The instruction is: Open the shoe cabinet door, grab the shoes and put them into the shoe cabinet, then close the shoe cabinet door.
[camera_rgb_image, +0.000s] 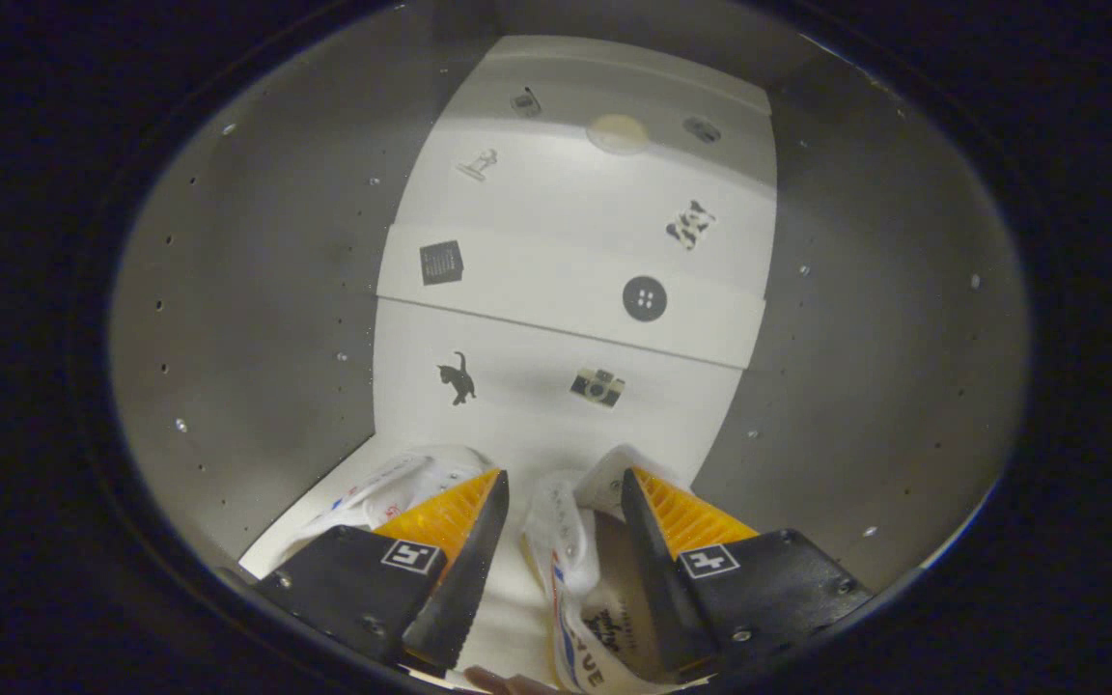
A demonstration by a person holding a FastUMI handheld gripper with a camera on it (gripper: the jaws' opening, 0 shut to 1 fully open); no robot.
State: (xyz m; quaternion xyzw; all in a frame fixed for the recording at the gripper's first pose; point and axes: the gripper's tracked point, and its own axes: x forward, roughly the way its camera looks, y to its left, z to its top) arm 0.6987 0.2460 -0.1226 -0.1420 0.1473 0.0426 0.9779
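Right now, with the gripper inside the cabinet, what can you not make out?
- Left white shoe: mostly behind one finger.
- Right white shoe: heel end cut off below the gripper, whose jaws stand open.
- Cabinet door: outside the gripper view.
- Small stickers on the white back panel: top ones blurred.

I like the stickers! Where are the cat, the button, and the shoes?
cat sticker (pixel 458 377): gripper view, its body.
button sticker (pixel 644 298): gripper view, its middle.
shoes (pixel 556 541): gripper view, right shoe's rim between the open fingers.

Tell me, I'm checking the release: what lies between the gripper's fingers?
Gripper view: a white shoe's side wall and bare cabinet floor, between the open gripper's fingers.
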